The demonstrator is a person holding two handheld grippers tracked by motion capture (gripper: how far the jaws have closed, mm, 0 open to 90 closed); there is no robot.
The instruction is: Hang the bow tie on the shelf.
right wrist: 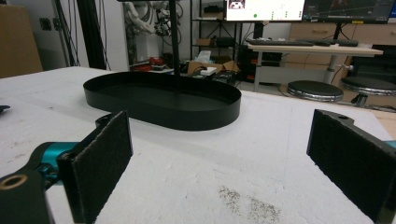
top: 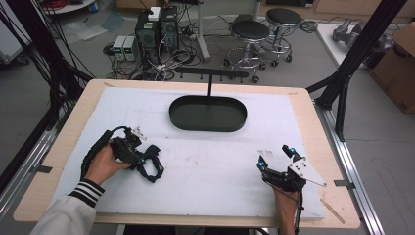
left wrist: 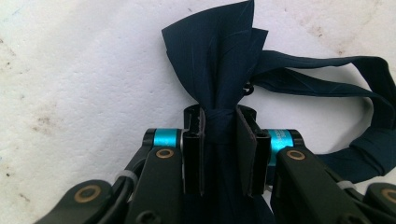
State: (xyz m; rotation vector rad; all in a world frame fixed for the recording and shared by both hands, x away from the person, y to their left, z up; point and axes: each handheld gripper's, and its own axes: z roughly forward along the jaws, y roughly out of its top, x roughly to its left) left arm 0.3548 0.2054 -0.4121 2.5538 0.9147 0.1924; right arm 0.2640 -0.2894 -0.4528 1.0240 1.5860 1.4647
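L gripper (left wrist: 219, 140): jaws clamped on the centre knot of a navy bow tie (left wrist: 219, 60); strap loops off toward 3 o'clock, lying on the white foam mat (top: 210, 171). R gripper (top: 276, 159): jaws spread wide, nothing between, resting on mat at approx 4 o'clock, well apart from L. Black oval tray (top: 208, 113) w/ upright T-stand sits at 12 o'clock.

A lab: computer towers (top: 156, 30), tangled cables (top: 169, 61), stools (top: 250, 32), monitors (right wrist: 264, 9).
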